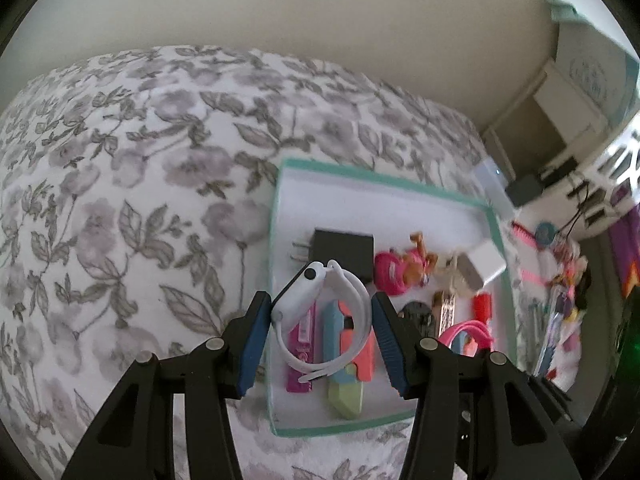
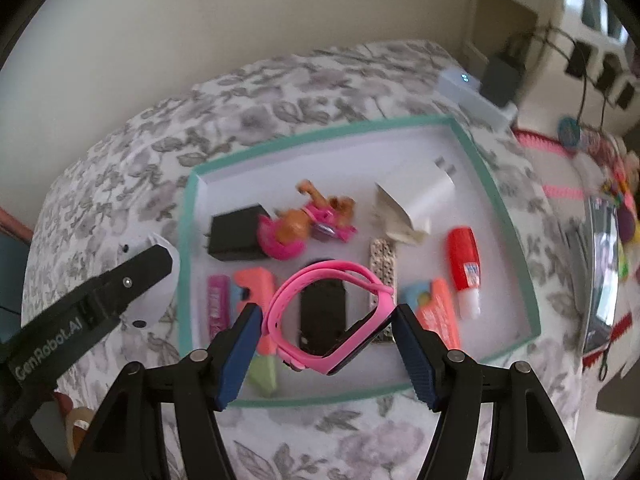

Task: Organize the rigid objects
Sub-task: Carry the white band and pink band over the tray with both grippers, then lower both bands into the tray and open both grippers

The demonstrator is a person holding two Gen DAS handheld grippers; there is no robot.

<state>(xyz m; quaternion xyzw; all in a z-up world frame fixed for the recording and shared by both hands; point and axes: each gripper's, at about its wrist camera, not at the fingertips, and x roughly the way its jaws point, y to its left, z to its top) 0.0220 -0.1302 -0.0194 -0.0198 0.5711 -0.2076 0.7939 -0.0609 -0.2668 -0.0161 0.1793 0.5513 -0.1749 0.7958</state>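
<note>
Currently we hold a white watch [image 1: 320, 312] in the left tongs [image 1: 318, 344] and a pink watch [image 2: 328, 320] in the right tongs [image 2: 326, 350], both above the green-rimmed tray [image 2: 508, 216] on the floral bed [image 1: 120, 200]. Tray holds a black charger [image 2: 236, 238], white charger [image 2: 420, 200], doll [image 2: 308, 220], red tube [image 2: 464, 268].

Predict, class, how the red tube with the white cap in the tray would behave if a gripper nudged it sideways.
The red tube lies on its side on the tray floor, so it would probably roll. It looks small, likely light. Its smooth surface may slip between pads.
</note>
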